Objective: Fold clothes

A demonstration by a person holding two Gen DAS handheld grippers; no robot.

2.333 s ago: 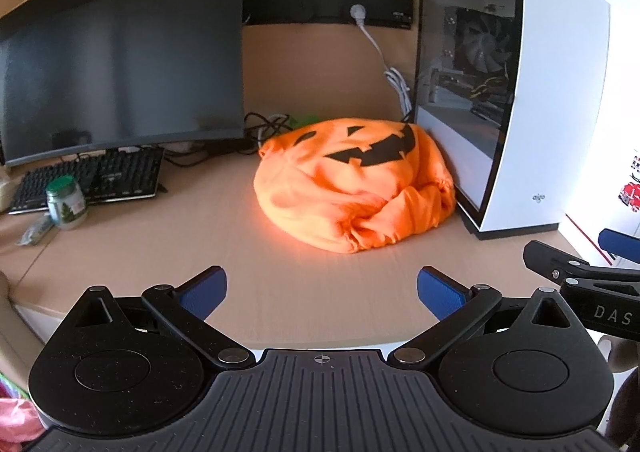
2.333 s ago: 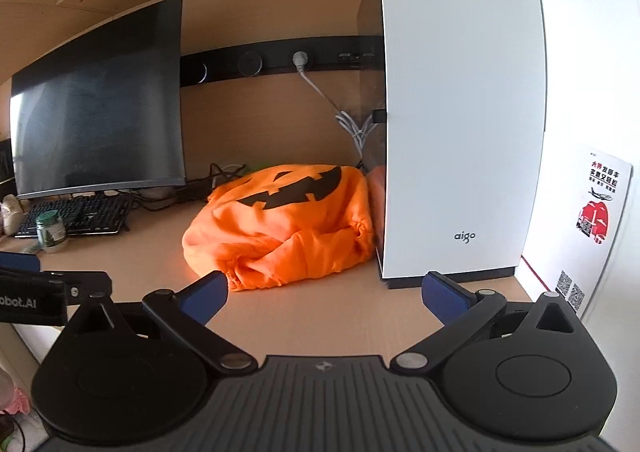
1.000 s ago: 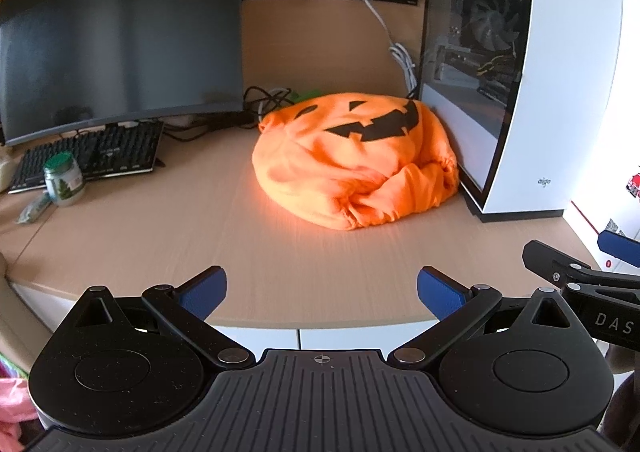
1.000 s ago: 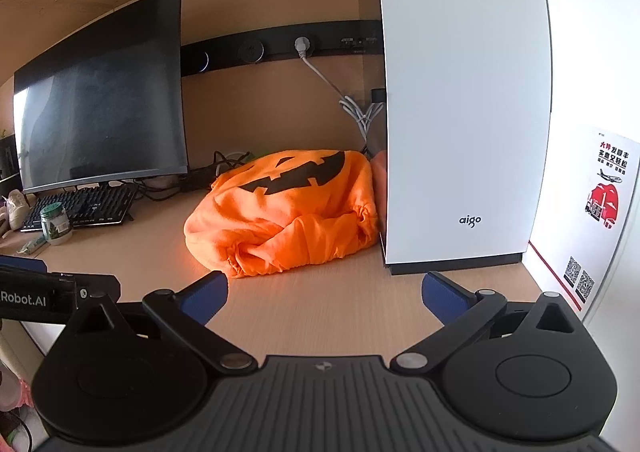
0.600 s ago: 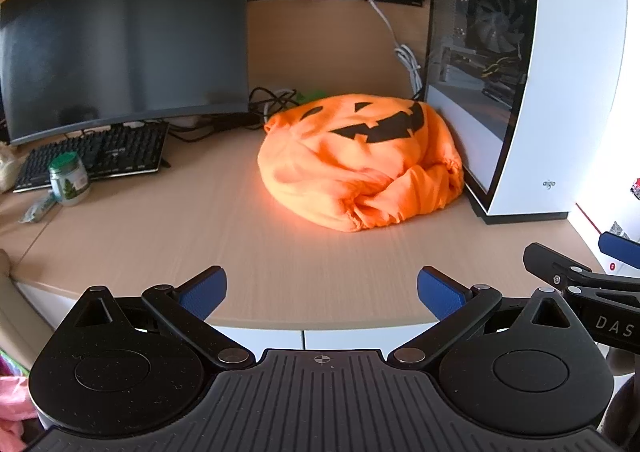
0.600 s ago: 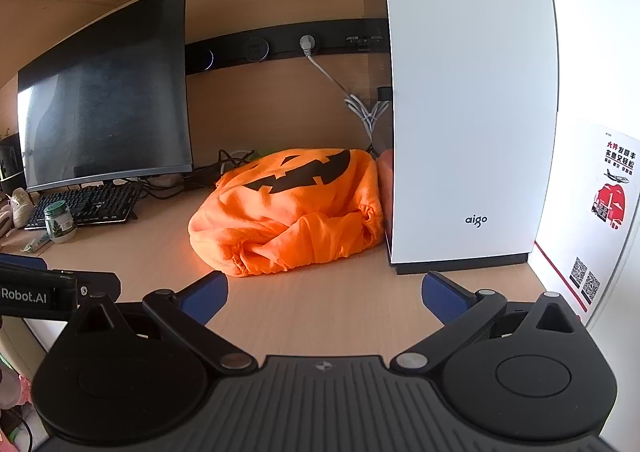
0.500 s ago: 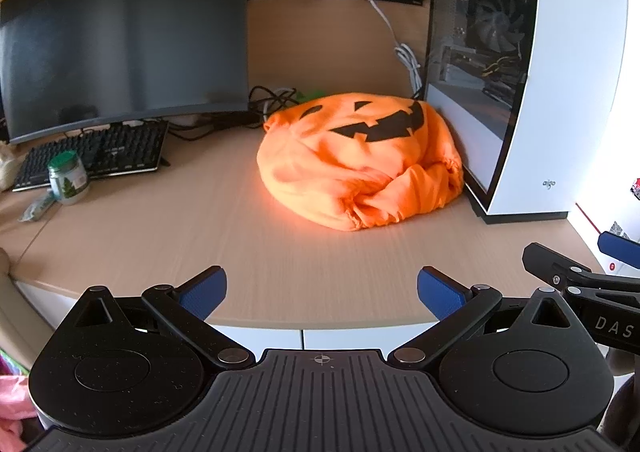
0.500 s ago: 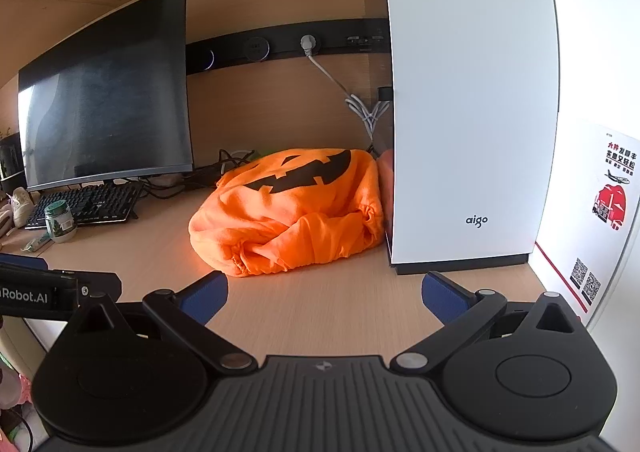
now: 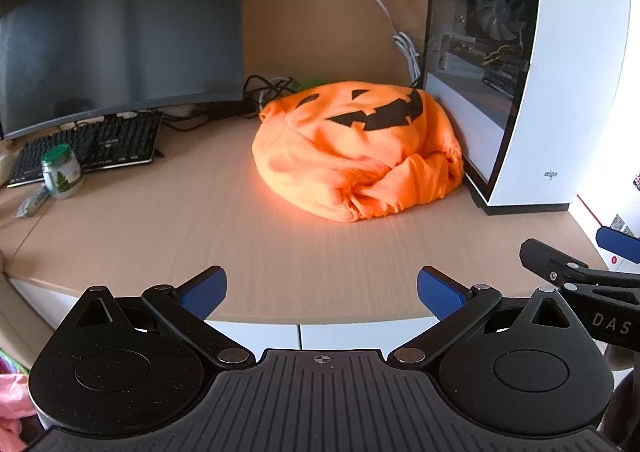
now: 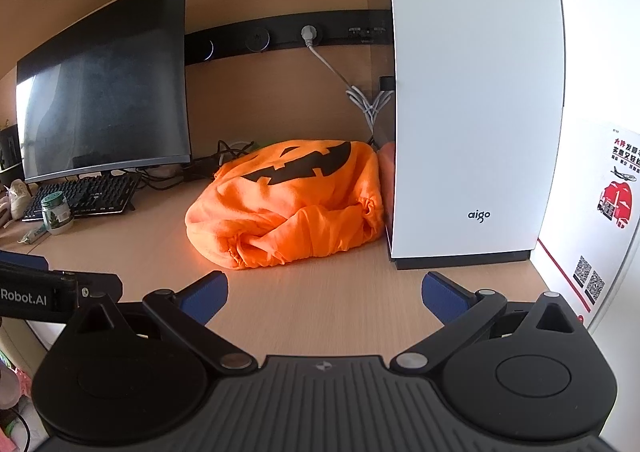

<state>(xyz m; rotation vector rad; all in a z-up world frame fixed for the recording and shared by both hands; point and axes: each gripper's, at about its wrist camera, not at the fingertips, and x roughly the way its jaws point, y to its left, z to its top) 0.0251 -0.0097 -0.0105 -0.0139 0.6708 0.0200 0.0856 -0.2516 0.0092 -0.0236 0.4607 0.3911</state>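
Note:
A crumpled orange garment with a black pumpkin face (image 9: 356,150) (image 10: 288,204) lies bunched on the wooden desk (image 9: 168,236), pressed against the white computer case (image 9: 560,92) (image 10: 472,112). My left gripper (image 9: 320,288) hovers open at the desk's front edge, well short of the garment, nothing between its blue pads. My right gripper (image 10: 324,292) is open too, over the front of the desk, near the garment's front hem and empty. The right gripper's side shows at the right edge of the left wrist view.
A dark curved monitor (image 9: 120,28) and a black keyboard (image 9: 88,148) stand at the back left, with a green-lidded jar (image 9: 62,172) beside them. Cables (image 9: 272,88) trail behind the garment. A wall with a poster (image 10: 616,188) is to the right.
Both grippers have crept slightly forward and steadied over the last second; the garment sits a little larger in both views. Neither gripper's jaws moved, and the garment has not been touched.

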